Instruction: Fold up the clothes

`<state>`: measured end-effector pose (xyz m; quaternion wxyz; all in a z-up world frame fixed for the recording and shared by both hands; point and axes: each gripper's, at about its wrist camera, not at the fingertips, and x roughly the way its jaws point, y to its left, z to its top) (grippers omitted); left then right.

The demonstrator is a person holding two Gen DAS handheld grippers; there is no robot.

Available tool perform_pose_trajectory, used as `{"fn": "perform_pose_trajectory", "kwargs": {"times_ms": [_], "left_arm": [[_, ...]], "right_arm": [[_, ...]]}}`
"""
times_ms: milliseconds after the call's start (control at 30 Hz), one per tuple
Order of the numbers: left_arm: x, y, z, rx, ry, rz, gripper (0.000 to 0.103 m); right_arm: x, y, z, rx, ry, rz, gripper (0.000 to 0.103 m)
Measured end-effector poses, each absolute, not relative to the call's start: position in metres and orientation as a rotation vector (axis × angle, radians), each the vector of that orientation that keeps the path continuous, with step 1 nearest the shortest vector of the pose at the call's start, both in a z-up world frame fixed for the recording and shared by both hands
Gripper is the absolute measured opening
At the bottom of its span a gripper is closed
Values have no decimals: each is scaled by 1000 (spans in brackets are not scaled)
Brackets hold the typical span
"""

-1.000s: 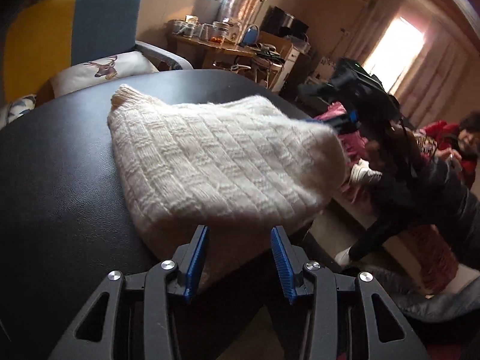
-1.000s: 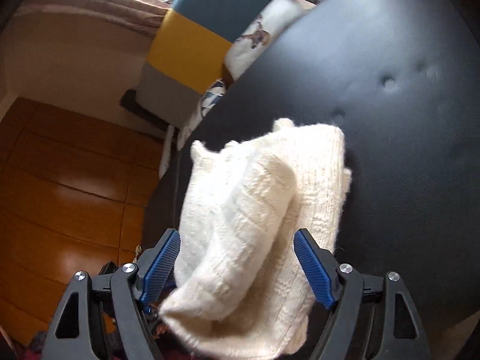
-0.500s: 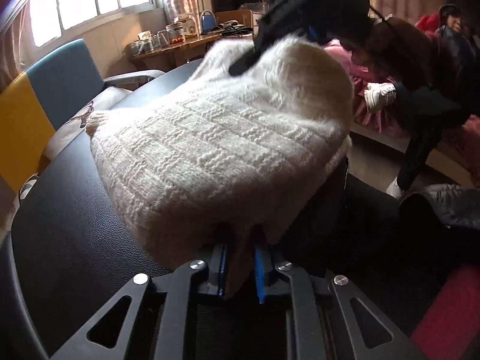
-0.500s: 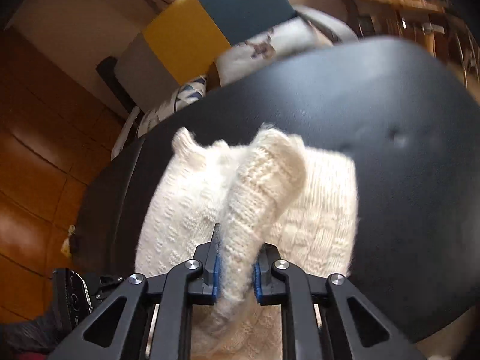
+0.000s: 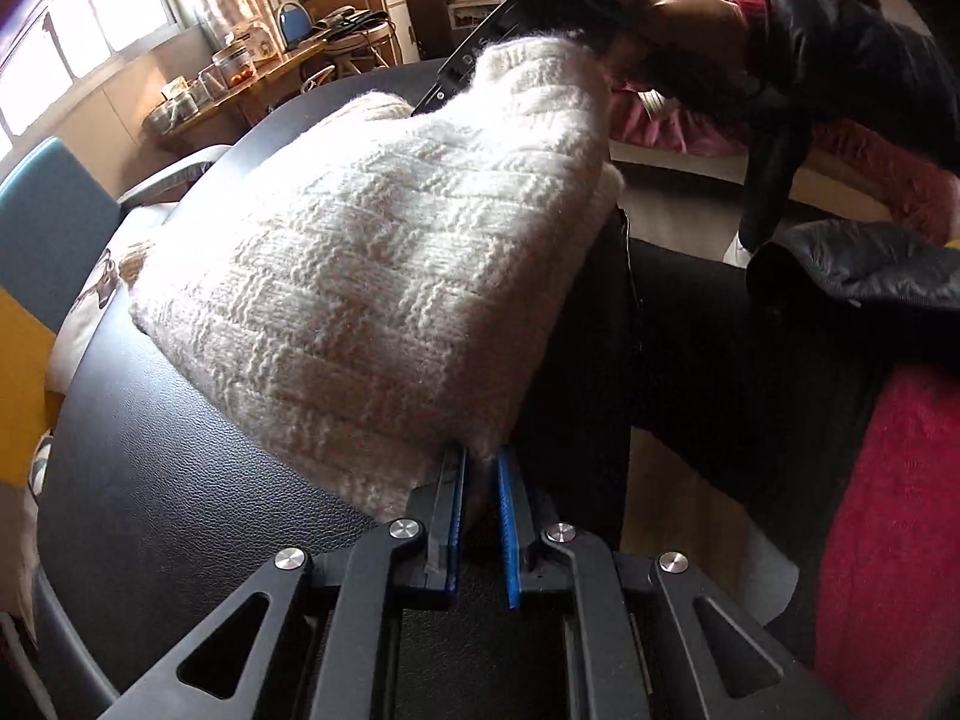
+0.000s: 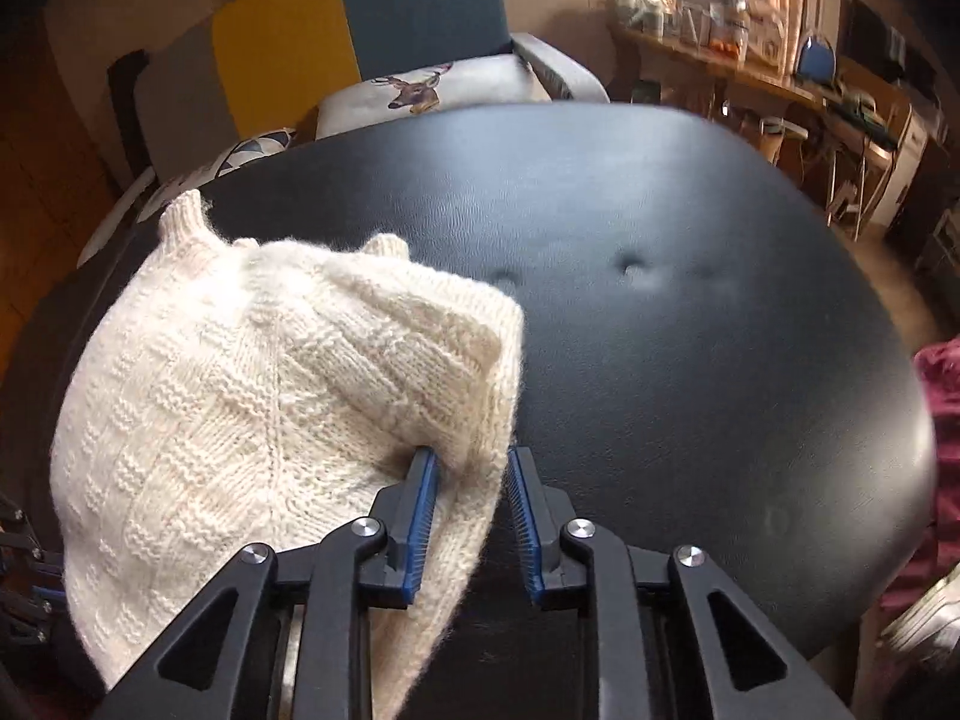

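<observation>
A cream knitted sweater [image 5: 390, 276] lies bunched on the black padded table [image 5: 180, 510]. My left gripper [image 5: 480, 516] is shut on the sweater's near edge at the table's rim. The far corner is lifted and held by my right gripper [image 5: 474, 60], seen at the top of the left wrist view. In the right wrist view the sweater [image 6: 240, 420] hangs in a fold to the left, and my right gripper [image 6: 471, 516] is shut on a pinched ridge of knit above the table [image 6: 690, 360].
A yellow and teal armchair [image 6: 360, 36] with a deer cushion [image 6: 420, 90] stands behind the table. A person in a dark jacket [image 5: 840, 48] leans in at the right. Red cloth [image 5: 888, 540] and a dark garment [image 5: 870, 264] lie right of the table. Cluttered wooden shelf [image 6: 720, 66] at the back.
Both grippers were open a second ago and closed on the sweater half a second ago. The right gripper has since lifted its corner higher and swung it over the garment.
</observation>
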<state>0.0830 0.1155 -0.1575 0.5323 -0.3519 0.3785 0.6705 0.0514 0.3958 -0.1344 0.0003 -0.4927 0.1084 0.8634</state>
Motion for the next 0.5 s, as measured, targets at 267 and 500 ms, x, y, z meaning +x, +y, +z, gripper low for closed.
{"fn": "perform_pose_trajectory", "kwargs": {"times_ms": [267,500], "left_arm": [[43,88,-99,-1073,383,1512,8],[-23,120,-77,-1080,23,1646,9]], "right_arm": [[78,416,-112,-1462,558,2864,26],[122,404,-81,-1501,745,3151,65]]}}
